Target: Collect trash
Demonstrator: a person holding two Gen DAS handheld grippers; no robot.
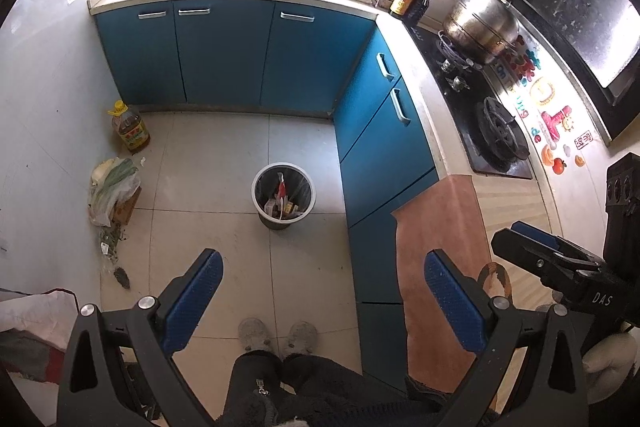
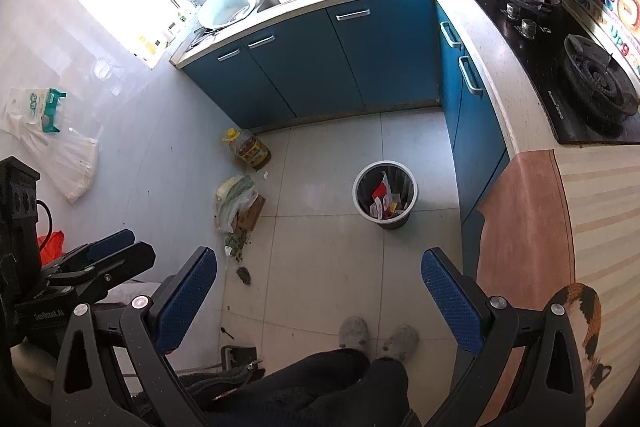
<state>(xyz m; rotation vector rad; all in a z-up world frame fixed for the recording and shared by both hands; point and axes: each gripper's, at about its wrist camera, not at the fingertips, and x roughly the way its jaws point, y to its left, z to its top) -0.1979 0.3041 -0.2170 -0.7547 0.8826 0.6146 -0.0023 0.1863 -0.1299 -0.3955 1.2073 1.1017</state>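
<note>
Both grippers hang spread and empty above a kitchen floor: my left gripper [image 1: 324, 291] fills the bottom of the left wrist view with its blue pads wide apart, and my right gripper [image 2: 320, 287] does the same at the bottom of the right wrist view. Each one also shows at the edge of the other's frame, mine on the right poking in at lower right of the left view, mine on the left at lower left of the right view.

At frame centre stands the trash bin [image 1: 283, 195], white-rimmed with a black liner, on the tiled floor near the corner of the blue cabinets [image 1: 224, 51]; wrappers and red-and-white packaging lie inside it. Along the white wall at left of frame, trash sits on the floor: a plastic bag of greens [image 1: 112, 187] resting against a brown box, scattered leaf scraps [image 1: 112, 243] just below it, and a small dark clump [image 1: 122, 277] nearer me. A yellow-capped oil bottle [image 1: 130, 127] stands above the bag. My grey slippers [image 1: 278, 335] show at bottom centre.

On the desk at right, a steel pot [image 1: 480, 23] sits on the gas stove.
</note>
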